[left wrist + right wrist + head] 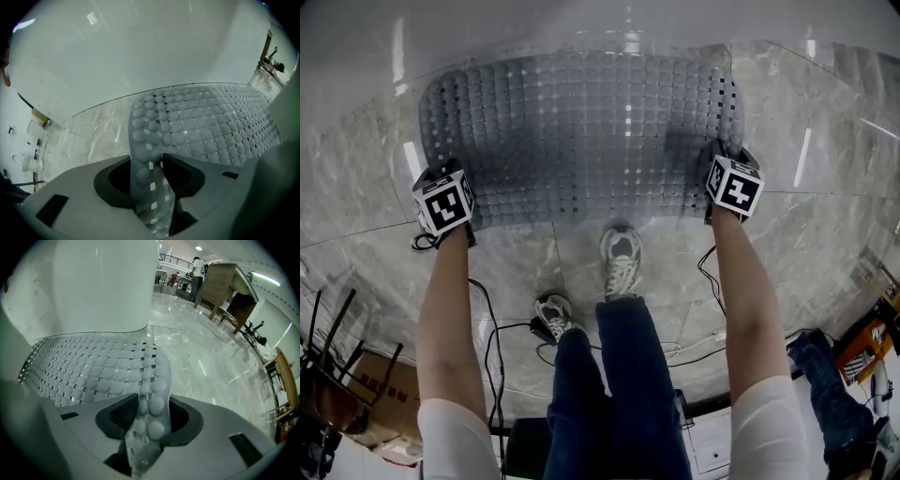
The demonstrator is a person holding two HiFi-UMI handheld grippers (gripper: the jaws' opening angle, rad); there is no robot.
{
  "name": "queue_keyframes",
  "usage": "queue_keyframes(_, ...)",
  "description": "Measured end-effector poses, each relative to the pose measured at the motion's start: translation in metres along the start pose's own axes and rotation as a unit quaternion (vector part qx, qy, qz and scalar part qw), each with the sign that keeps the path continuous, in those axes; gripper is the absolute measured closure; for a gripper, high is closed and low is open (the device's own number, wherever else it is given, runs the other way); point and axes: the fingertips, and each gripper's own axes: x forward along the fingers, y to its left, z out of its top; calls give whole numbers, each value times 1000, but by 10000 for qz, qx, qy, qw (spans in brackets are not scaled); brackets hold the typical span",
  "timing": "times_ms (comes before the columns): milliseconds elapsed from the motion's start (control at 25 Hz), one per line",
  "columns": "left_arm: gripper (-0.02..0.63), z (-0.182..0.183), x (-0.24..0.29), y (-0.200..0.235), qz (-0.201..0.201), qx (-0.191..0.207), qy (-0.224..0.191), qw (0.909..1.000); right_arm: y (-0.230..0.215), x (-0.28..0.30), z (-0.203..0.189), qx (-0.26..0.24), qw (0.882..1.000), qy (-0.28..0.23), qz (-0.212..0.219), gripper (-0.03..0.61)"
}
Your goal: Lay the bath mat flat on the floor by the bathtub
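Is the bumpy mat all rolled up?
No, the bath mat is spread open across the floor next to the bathtub.

Floor [825, 234]: glossy grey marble tiles with pale veins and thin joints; ceiling lamps mirrored in it.
Bathtub [581, 23]: white, standing along the floor's far edge.
Bath mat [581, 131]: grey, translucent, bubbled and pierced with small square holes; spread wide along the tub's foot, both near corners curling up off the tiles.
Shoes [621, 258]: a person's two grey trainers, the leading one just short of the mat's near edge.
Cables [492, 347]: black, looping beside the rear shoe.
Cardboard box [380, 384]: near-left corner.
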Motion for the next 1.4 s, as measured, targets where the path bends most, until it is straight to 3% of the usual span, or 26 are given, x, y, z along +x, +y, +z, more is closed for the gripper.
queue_keyframes(160,377,-7,2,10,104,-267,66,9996,-9,-1,-3,237,9996,39,-115,368)
queue_keyframes(360,376,-18,0,12,60,-346,145,9993,-12,-6,-5,306,9994,51,-138,341)
queue_keyframes(800,376,-13,-10,5,-284,-575,-39,9979,-14,-16,-6,414,9991,-30,-102,341)
queue_keyframes(1000,376,-9,-25,1,-243,-589,-27,9980,-23,-26,-5,448,9988,-60,-173,341)
queue_keyframes(1240,377,-8,-42,-9,-392,-624,-29,9973,-15,-42,-4,472,9989,-68,18,342)
queue_keyframes(1320,396,-6,-49,-12,-449,-580,-51,9973,-7,-48,-2,442,9989,-67,129,355)
queue_keyframes(1400,457,-3,-58,-15,-508,-565,-81,9971,-2,-57,1,342,9992,-100,180,402)
